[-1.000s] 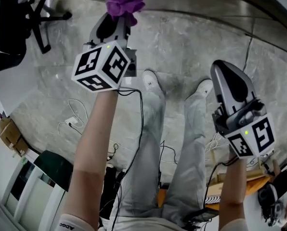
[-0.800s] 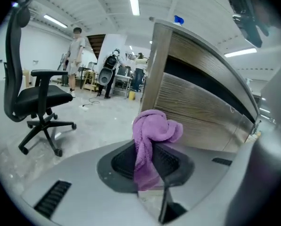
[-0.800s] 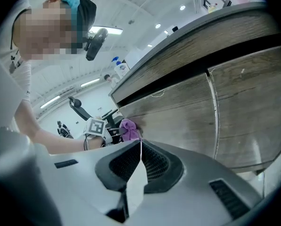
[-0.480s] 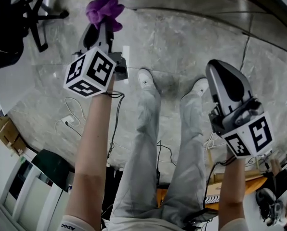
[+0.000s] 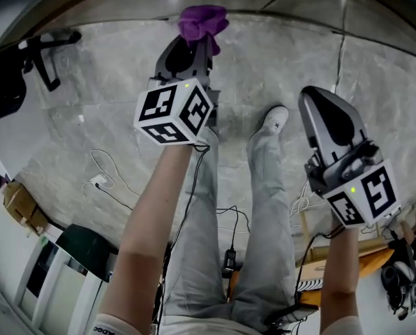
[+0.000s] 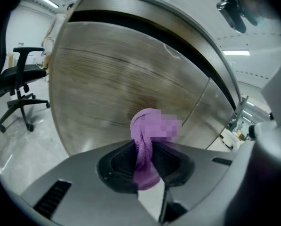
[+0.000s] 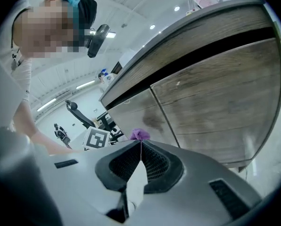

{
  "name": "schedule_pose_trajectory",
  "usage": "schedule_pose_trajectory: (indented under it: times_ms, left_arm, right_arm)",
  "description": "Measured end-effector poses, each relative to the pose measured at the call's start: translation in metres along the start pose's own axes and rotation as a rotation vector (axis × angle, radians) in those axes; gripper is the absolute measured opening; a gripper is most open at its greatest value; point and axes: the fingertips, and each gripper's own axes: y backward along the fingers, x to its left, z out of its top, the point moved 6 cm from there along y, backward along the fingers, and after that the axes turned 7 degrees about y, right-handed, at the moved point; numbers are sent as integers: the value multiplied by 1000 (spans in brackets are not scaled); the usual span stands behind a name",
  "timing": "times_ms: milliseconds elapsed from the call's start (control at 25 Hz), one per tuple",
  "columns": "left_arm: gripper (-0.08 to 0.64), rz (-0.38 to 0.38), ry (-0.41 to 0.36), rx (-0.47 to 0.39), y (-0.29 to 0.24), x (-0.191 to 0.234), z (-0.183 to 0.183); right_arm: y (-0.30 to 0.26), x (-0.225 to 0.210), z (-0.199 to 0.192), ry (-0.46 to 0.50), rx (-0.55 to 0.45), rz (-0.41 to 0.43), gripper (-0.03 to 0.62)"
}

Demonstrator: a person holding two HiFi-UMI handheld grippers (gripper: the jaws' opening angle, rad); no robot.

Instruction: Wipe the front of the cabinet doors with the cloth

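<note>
Purple cloth (image 6: 143, 126) clenched in left hand-held gripper (image 6: 144, 147) (near cabinet door (image 6: 107, 79)); right hand-held gripper (image 7: 140, 145) closed, empty.

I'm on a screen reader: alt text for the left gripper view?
The left gripper is shut on a bunched purple cloth, in front of a wood-grain cabinet door. A black office chair stands at left.

Fuzzy cloth (image 6: 143, 142), matt wood-grain cabinet doors (image 6: 112, 79) (glossy stone-look floor (image 5: 285, 54)).
</note>
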Motion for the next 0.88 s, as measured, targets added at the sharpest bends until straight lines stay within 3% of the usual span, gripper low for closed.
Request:
schedule_pose_trajectory:
  times_ms: [200,320,520,720,880]
  left_arm:
    - [81,-108,-19,72,-36,-55,-32]
    - [82,-121,-16,87,-51,-62,-39]
    - [83,-86,12,51,-76,-51,-41]
    - [83,-90,-1,40,-77,-30,-39]
    - [83,-96,-59,50,-69,-3,-29]
  right_arm:
    - [20,-27,-20,-32,7,-31,29]
    - [18,-39,-38,-67,38,-52,29]
    - [-2,-59,-50,-68,17,-92,29]
    - [-24,-48,-36,-50,-69,-106,29]
    - [-38,-32,-36,-14,-65,-85,29]
